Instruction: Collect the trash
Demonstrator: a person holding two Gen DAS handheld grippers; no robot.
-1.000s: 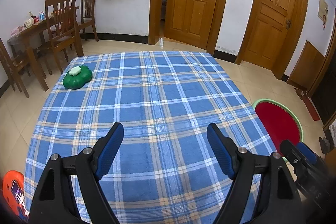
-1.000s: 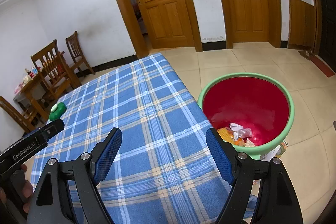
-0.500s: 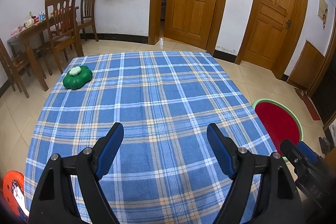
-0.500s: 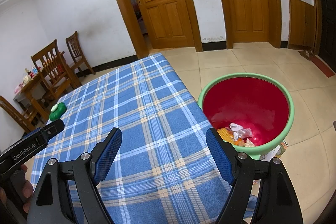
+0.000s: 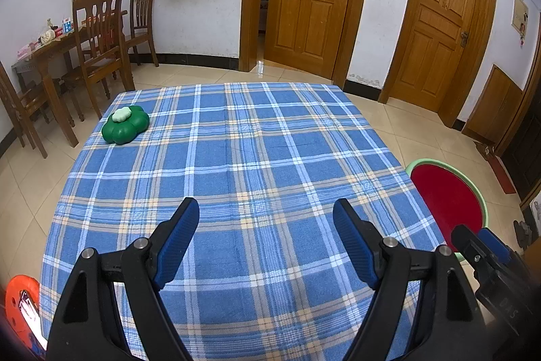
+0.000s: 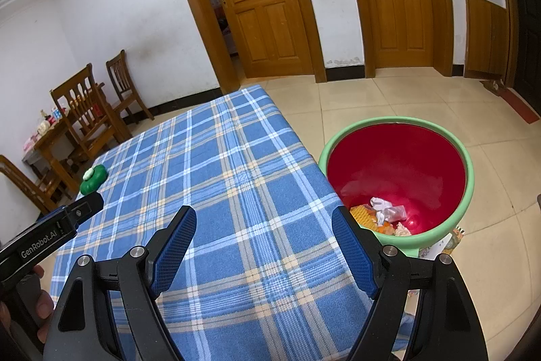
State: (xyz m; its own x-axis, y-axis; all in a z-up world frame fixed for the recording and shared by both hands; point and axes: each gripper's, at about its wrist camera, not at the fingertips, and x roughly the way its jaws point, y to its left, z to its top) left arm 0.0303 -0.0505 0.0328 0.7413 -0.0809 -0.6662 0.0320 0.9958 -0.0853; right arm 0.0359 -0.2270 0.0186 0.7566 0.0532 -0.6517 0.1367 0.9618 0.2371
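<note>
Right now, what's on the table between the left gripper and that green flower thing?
Nothing. In the left wrist view, only bare blue plaid tablecloth stretches from the open left gripper to the green flower thing.

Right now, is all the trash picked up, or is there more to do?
Mostly done, it looks like. Crumpled paper and wrappers already lie in the red bin beside the table. Nothing is in hand: the left gripper and right gripper are both open and empty. On the blue plaid tablecloth only a green flower-shaped object remains; whether that is trash is unclear.
</note>
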